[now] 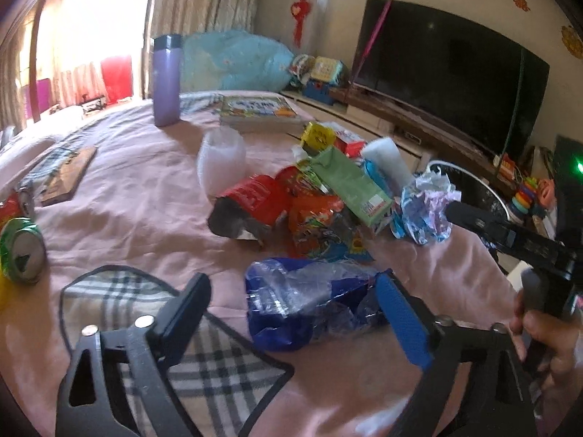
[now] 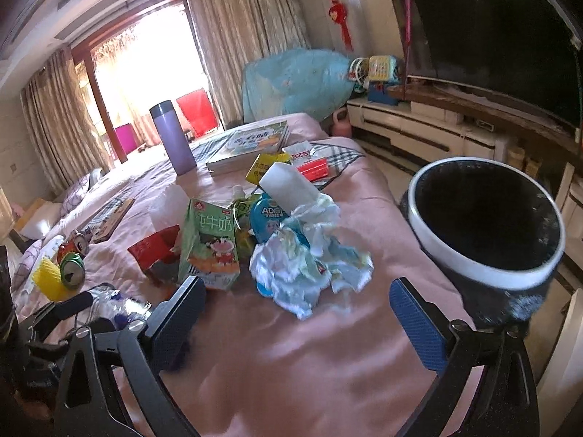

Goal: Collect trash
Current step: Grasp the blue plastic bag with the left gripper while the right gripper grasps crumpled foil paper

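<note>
Pink bedding (image 1: 127,196) covers the bed on which the litter is heaped, with a dark television at two o'clock in the left wrist view. A crushed clear plastic bottle with a blue label (image 1: 309,302) is seen lying flat between the spread fingers of the left gripper (image 1: 306,302), its long axis running from nine to three o'clock; no clamping is shown yet, and the straddling pose appears chosen for a pinch across its width. A green milk carton (image 1: 349,189) is tipped on the pile at twelve o'clock, its long axis slanting from eleven to five.

In the right wrist view, the right gripper (image 2: 295,313) is held with fingers wide apart, empty, above the bedding. Crumpled white paper (image 2: 309,258) lies at twelve o'clock, just beyond them. A black, white-rimmed waste bin (image 2: 430,235) stands beside the bed at two o'clock, mouth open, presumably kept near for drops.
</note>
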Demonstrator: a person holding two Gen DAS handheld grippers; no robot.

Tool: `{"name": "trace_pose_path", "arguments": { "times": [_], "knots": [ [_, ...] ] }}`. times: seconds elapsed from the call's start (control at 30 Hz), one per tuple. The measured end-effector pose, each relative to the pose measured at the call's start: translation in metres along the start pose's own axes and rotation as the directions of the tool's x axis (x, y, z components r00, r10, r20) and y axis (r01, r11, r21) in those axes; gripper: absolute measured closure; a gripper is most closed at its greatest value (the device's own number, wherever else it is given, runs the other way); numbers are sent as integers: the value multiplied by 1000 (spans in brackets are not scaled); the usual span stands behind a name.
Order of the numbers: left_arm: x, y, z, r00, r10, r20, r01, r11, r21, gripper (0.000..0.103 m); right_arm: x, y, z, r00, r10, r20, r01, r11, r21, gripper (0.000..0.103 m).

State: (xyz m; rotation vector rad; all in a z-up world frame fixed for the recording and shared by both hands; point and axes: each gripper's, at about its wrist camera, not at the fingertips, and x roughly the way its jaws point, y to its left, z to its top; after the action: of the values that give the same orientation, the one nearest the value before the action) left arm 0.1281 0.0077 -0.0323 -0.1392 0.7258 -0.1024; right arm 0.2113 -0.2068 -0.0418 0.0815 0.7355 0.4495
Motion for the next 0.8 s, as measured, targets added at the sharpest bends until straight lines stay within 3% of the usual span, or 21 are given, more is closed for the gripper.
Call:
{"name": "trace_pose_path", "arguments": {
  "times": [0.07, 0.1, 0.13, 0.17, 0.2, 0.3, 0.53, 0.8],
  "knots": [
    [7, -3, -1, 1000, -18, -23, 18, 1000, 10, 34, 10, 1, 3, 1000, 0, -19, -1, 1000, -15, 15],
    [11, -4, -2, 999, -34, -35, 35, 999, 13, 44, 14, 1, 3, 1000, 4, -29, -4, 1000, -18, 29],
    [14, -5, -2, 997, -51, -49, 52, 999, 14, 45, 17, 0, 3, 999, 13, -41, -14, 1000, -17, 49],
    [15, -6, -3, 997, -64, -50, 65, 998, 17, 48, 20, -1, 2, 998, 25, -52, -26, 1000, -14, 62],
    [15, -7, -4, 996, -74, -43, 75, 997, 24, 54, 21, -1, 0, 998, 32, -62, -33, 999, -12, 84],
    [12, -12, -5, 994, -100, -39, 102, 994, 46, 63, 14, -4, -5, 998, 40, -51, -41, 999, -16, 90],
    [2, -28, 1, 986, -164, -2, 164, 984, 75, 66, -18, -15, -8, 999, 53, -4, -53, 999, 11, 92],
    [5, -55, 14, 977, -213, 13, 209, 969, 129, 66, -52, -54, -1, 999, 5, 52, -9, 997, 80, 92]
  ]
}}
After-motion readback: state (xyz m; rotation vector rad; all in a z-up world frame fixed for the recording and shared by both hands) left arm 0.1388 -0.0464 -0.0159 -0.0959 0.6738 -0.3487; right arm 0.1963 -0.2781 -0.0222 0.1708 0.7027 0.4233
